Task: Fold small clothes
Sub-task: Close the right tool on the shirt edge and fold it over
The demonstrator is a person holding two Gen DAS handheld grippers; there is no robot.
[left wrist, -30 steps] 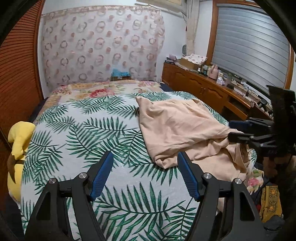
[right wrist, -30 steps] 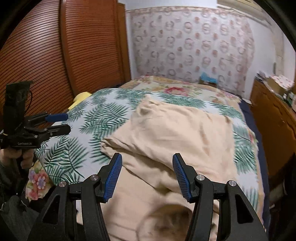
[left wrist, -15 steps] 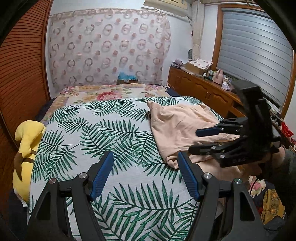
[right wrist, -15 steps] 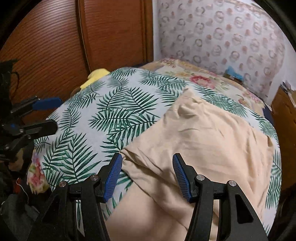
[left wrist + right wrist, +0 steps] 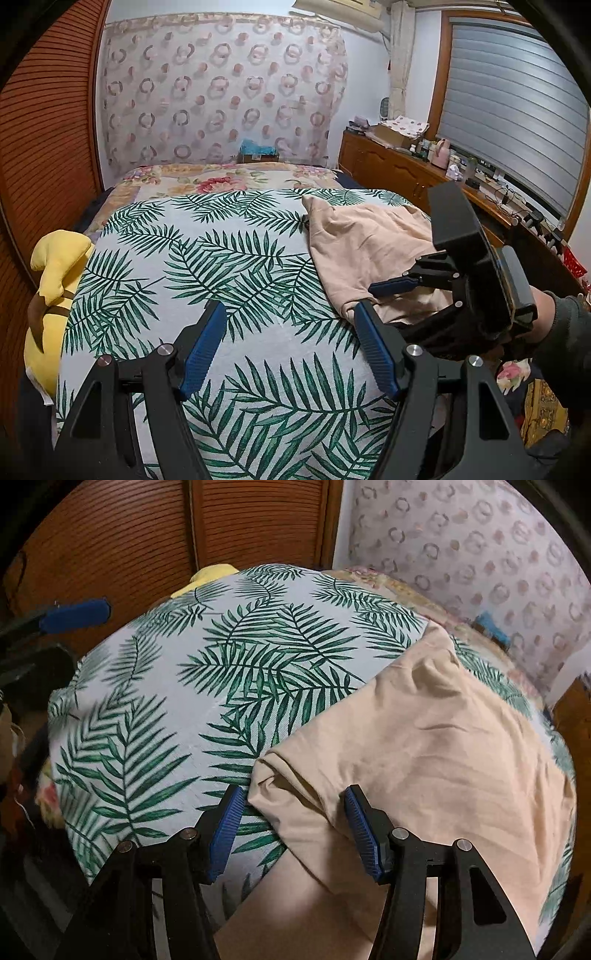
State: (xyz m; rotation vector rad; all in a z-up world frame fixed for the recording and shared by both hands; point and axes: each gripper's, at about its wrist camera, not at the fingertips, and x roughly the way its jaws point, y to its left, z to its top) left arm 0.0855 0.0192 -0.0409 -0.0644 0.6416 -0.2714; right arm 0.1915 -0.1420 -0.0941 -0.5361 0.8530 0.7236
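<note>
Right gripper coming down on the near corner of the peach garment

The peach garment (image 5: 424,738) lies rumpled on the right side of the bed (image 5: 184,709), over the palm-leaf cover, with one bunched corner at the near edge. The right gripper (image 5: 291,827) has just been closing its jaws a little, yet they stand spread, with that corner between them and neither pad pressing on it. The left gripper (image 5: 288,350) hangs over bare cover, jaws spread and holding nothing, apart from the cloth. To my eye the step is taking that corner: best to bite onto the hem itself, catching a single layer and not the whole wad, then draw it out flat before any fold. The left gripper could take a second corner to spread it evenly.
</note>
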